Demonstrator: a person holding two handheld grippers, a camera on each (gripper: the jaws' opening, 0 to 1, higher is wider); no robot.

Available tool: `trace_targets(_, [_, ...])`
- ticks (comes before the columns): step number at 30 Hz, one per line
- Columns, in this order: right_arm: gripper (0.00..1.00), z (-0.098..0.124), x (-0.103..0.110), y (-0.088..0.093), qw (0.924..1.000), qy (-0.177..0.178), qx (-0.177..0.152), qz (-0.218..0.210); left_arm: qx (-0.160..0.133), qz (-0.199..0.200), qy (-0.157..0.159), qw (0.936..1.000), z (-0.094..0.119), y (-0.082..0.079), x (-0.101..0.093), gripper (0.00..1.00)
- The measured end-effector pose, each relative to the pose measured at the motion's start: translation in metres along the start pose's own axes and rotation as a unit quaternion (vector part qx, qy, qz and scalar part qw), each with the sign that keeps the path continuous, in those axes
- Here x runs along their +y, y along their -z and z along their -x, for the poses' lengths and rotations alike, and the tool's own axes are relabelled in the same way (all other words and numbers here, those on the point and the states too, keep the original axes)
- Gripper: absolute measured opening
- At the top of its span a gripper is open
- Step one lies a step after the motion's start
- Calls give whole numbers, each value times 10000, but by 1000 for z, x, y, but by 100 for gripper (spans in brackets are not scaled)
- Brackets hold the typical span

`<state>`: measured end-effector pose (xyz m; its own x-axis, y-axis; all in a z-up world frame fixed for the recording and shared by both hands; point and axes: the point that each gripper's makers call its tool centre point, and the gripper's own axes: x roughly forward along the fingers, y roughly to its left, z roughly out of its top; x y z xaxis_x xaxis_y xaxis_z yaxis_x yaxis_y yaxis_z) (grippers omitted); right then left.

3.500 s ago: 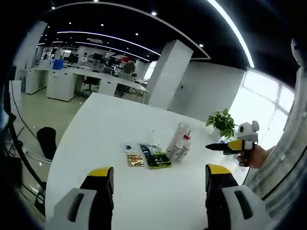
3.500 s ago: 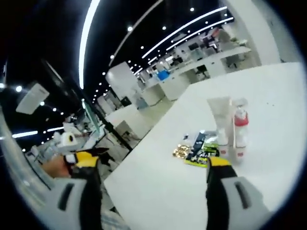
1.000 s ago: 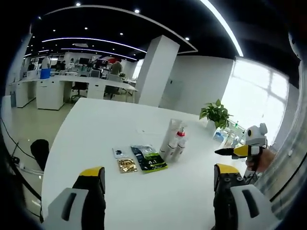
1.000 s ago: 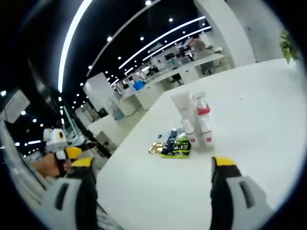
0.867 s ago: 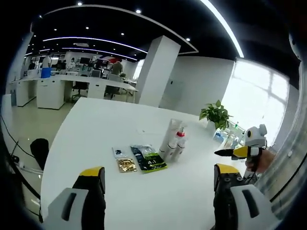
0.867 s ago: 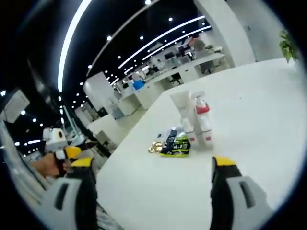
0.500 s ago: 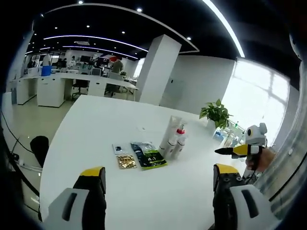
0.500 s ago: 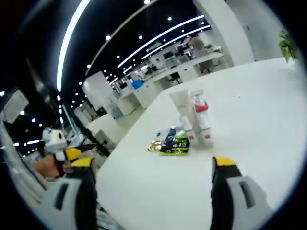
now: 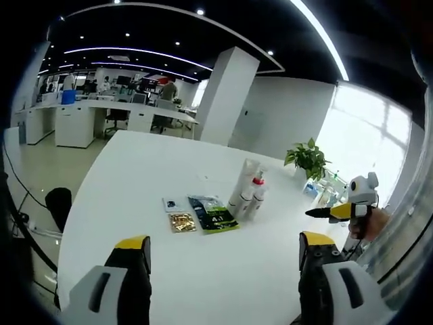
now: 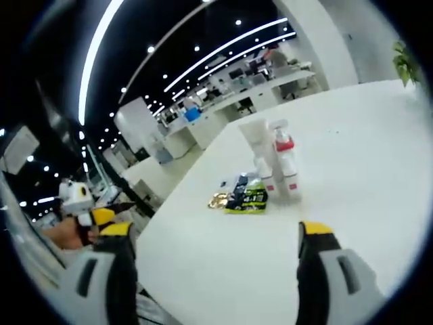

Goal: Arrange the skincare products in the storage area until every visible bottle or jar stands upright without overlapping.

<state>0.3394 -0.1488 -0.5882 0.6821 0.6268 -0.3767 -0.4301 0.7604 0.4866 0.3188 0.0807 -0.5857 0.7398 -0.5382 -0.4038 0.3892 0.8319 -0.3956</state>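
**Both grippers wide and empty, short of the skincare cluster**

Left gripper (image 9: 216, 261) stands with its jaws spread far apart and nothing between them, hovering over bare white counter (image 9: 135, 176) near the edge closest to the person. In the same left gripper view the right gripper (image 9: 331, 212) comes in from the right side, held in a hand (image 9: 371, 222) beyond the counter's edge; seen side-on there, its tips look close together, yet the right gripper view shows its own jaws well apart and empty (image 10: 216, 254).

Out past the jaws, toward the middle of the counter, sits the task's group. A white tube (image 9: 242, 183) stands upright, with a red-collared pump bottle (image 9: 257, 188) just beside it, and a smaller white bottle seems tucked at their base, too small to make out clearly. Lying flat just beside them is a dark green sachet (image 9: 213, 214), then a gold packet (image 9: 180, 222) and a small white packet (image 9: 172, 203). A potted plant (image 9: 306, 160) stands near the far corner, well apart from all this.

The bottles appear to be standing already, pressed close, so the step in hand is likely an approach to separate or check them. Done well, that means bringing one gripper in level, from the open side away from the sachets, and closing on a single body low down, since tall, narrow containers tip easily and a nudge to one could topple its neighbour.
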Motion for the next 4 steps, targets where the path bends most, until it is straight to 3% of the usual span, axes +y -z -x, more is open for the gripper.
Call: trace_targets(4, [98, 0, 1, 2, 10000, -13, 59, 37, 9, 11, -19, 10000, 0, 1, 1, 93])
